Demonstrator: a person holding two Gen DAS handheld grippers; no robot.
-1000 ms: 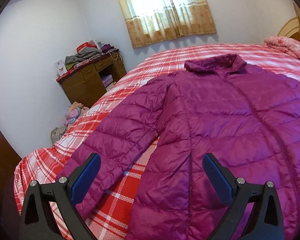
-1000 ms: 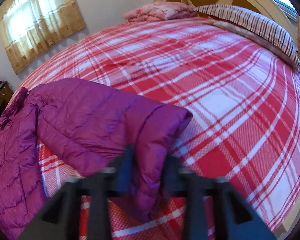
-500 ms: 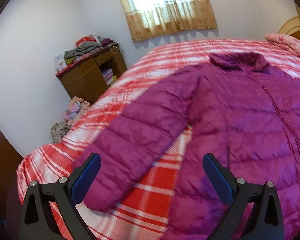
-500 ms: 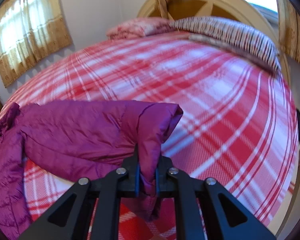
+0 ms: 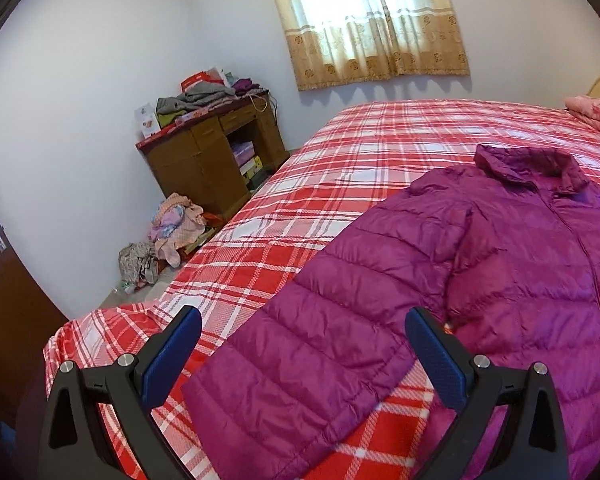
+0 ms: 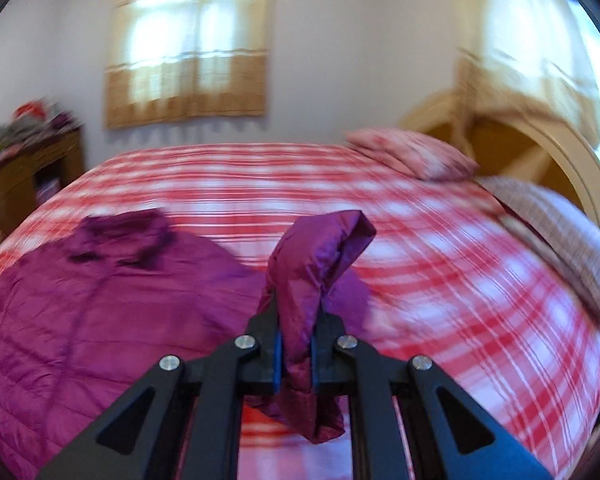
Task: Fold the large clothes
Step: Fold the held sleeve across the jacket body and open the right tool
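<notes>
Sleeve fold on a quilted magenta puffer jacket [image 5: 520, 280] lying on the red plaid bed [image 5: 340, 152].
Right hand-held gripper [image 6: 296, 354] clamps one raised sleeve [image 6: 316, 264], ready to carry inward; left hand-held gripper [image 5: 304, 344], jaws apart, straddles the other.

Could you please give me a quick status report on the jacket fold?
Right gripper shut on one jacket sleeve, lifted off the bed. Left gripper open above the other sleeve, which lies flat. Purple jacket spread out, unfolded. No obstruction seen.
</notes>
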